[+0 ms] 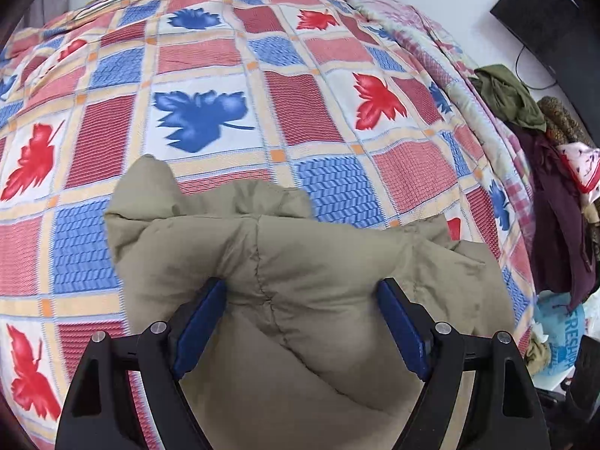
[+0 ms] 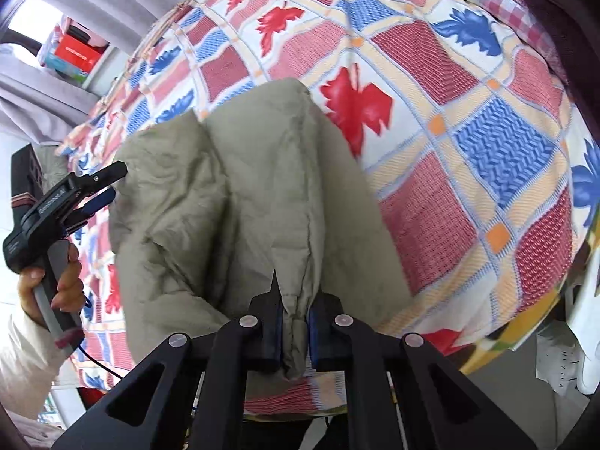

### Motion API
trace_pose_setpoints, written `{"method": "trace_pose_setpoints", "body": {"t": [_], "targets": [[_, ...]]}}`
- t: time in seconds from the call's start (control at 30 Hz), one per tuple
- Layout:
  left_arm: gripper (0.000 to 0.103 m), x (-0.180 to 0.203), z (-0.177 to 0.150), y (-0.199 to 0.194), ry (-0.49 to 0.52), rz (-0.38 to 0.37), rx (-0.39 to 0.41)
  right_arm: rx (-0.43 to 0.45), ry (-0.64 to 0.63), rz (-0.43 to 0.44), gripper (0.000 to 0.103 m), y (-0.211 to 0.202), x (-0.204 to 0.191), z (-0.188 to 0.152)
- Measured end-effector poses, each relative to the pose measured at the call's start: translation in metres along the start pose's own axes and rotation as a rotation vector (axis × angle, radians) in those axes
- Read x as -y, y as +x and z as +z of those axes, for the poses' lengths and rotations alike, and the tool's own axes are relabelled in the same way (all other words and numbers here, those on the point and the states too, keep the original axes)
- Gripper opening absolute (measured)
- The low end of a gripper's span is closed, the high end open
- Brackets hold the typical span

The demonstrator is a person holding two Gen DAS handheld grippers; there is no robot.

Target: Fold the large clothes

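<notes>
Bed with a khaki padded, quilted jacket [image 1: 300,262] lying bunched on a patchwork bedspread of red and blue squares printed with maple leaves [image 1: 210,75]. The jacket sits at the near edge of the bed, its far part heaped in soft ridges, not laid flat.

Left tongs [image 1: 302,322]: blue-padded fingers stand wide apart, one on each side of a puffed fold of the jacket, which bulges between them; they straddle the cloth without pinching it. In the right wrist view the same tongs [image 2: 101,187] appear beside the jacket's left edge, carried in the person's hand [image 2: 56,281].

Right tongs [image 2: 294,332]: drawn together and clamped on a narrow gathered edge of the jacket, which hangs pinched between the blue pads [image 2: 313,333].

Beyond the bed's right side, a heap of other clothes in olive, dark purple and patterned cloth [image 1: 543,172] waits.

Progress, as judged: early. No crisp fold line or squared packet is visible; the garment is crumpled rather than spread. Remaining work appears to be flattening the body, bringing in the sleeves and sides, then doubling it over. Which part of the jacket is held cannot be told.
</notes>
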State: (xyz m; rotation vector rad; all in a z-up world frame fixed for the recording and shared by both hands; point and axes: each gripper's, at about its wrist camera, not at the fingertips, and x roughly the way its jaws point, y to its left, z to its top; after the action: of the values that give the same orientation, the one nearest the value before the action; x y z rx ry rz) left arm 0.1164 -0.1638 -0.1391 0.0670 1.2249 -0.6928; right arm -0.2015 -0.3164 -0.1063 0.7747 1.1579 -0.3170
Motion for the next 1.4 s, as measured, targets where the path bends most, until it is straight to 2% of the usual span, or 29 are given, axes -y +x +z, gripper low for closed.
{"method": "trace_pose_setpoints", "body": {"t": [0.1, 0.23, 0.3, 0.4, 0.47, 0.53, 0.6, 0.67, 0.73, 0.8, 0.83, 0.87, 0.9, 0.93, 1.0, 1.07, 1.23, 1.4], "targets": [[0.084, 0.03, 0.006, 0.025, 0.032, 0.015, 0.001, -0.001, -0.03, -0.061, 0.011, 0.014, 0.009, -0.002], [0.084, 0.056, 0.011, 0.047, 0.078, 0.08, -0.01, 0.001, -0.087, -0.13, 0.011, 0.031, 0.027, -0.002], [0.084, 0.058, 0.011, 0.047, 0.088, 0.1, -0.015, -0.019, -0.076, -0.114, 0.011, 0.039, 0.041, 0.002], [0.084, 0.055, 0.01, 0.046, 0.091, 0.095, -0.02, -0.035, 0.037, -0.028, 0.012, 0.028, 0.061, 0.01], [0.084, 0.053, 0.009, 0.045, 0.091, 0.092, -0.02, -0.004, 0.087, -0.021, 0.024, 0.004, 0.067, 0.011], [0.084, 0.053, 0.009, 0.046, 0.091, 0.093, -0.019, 0.081, 0.088, -0.008, 0.051, -0.026, 0.065, 0.012], [0.084, 0.054, 0.009, 0.046, 0.093, 0.098, -0.018, 0.141, 0.065, 0.053, 0.063, -0.05, 0.058, 0.016], [0.084, 0.054, 0.009, 0.046, 0.094, 0.103, -0.018, 0.111, 0.014, 0.152, 0.063, -0.055, 0.044, 0.024], [0.084, 0.054, 0.009, 0.044, 0.094, 0.106, -0.021, 0.054, -0.033, 0.203, 0.063, -0.046, 0.028, 0.032], [0.084, 0.054, 0.008, 0.043, 0.087, 0.107, -0.022, -0.004, -0.101, 0.177, 0.061, -0.026, 0.01, 0.034], [0.084, 0.054, 0.008, 0.041, 0.081, 0.107, -0.022, -0.024, -0.134, 0.139, 0.041, -0.017, 0.001, 0.035], [0.084, 0.056, 0.006, 0.04, 0.079, 0.104, -0.019, -0.044, -0.152, 0.116, 0.03, -0.007, -0.002, 0.034], [0.084, 0.058, 0.005, 0.04, 0.085, 0.103, -0.016, -0.062, -0.164, 0.082, 0.026, 0.004, -0.003, 0.03], [0.084, 0.061, 0.002, 0.04, 0.098, 0.104, -0.013, -0.069, -0.17, 0.057, 0.025, 0.014, 0.001, 0.024], [0.091, 0.067, -0.002, 0.041, 0.123, 0.104, -0.008, -0.091, -0.16, 0.044, 0.025, 0.029, 0.011, 0.012], [0.091, 0.071, -0.003, 0.042, 0.14, 0.125, -0.006, -0.084, -0.142, 0.052, 0.024, 0.036, 0.019, -0.001], [0.091, 0.055, 0.001, 0.018, 0.069, 0.091, -0.024, -0.087, -0.08, 0.086, 0.024, 0.035, 0.03, 0.001], [0.091, 0.025, -0.012, -0.027, 0.027, 0.13, 0.001, -0.096, -0.108, 0.078, 0.024, 0.033, 0.03, 0.002]]}}
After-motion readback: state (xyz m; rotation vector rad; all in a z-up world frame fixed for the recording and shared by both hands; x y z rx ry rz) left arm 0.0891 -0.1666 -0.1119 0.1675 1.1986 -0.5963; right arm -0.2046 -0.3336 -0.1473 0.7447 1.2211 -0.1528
